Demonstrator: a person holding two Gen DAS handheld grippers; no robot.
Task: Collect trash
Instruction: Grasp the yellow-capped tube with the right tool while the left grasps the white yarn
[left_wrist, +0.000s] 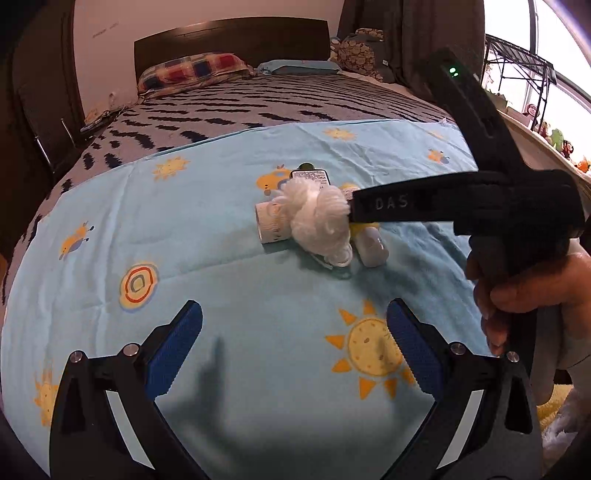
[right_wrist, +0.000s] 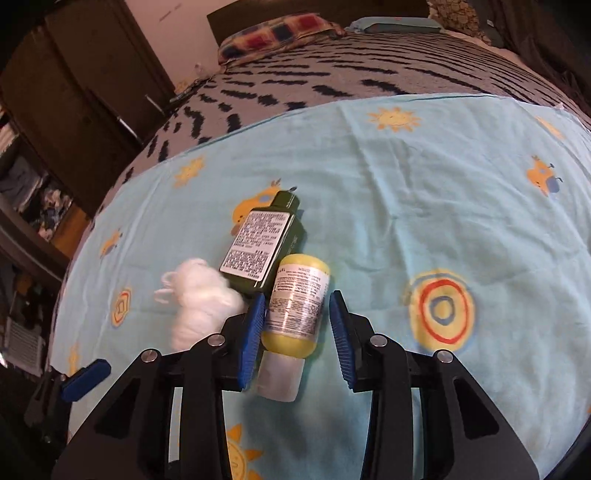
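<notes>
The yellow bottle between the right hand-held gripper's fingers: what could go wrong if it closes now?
1. The right hand-held gripper is open around the yellow bottle. The bottle is round and lies on a soft sheet, so it may roll or slip out.
2. The left finger sits close to the white yarn, which could get caught or dragged.
3. The green bottle seems to touch the yellow one, so lifting may shift it.

Soft matt cotton sheet (right_wrist: 406, 192) – faintly creased. Glossy plastic yellow bottle (right_wrist: 301, 306) and dark green bottle (right_wrist: 264, 242) carry paper labels; the white yarn ball (right_wrist: 203, 306) looks fluffy – blue gripper pads (right_wrist: 255, 328) ribbed.
</notes>
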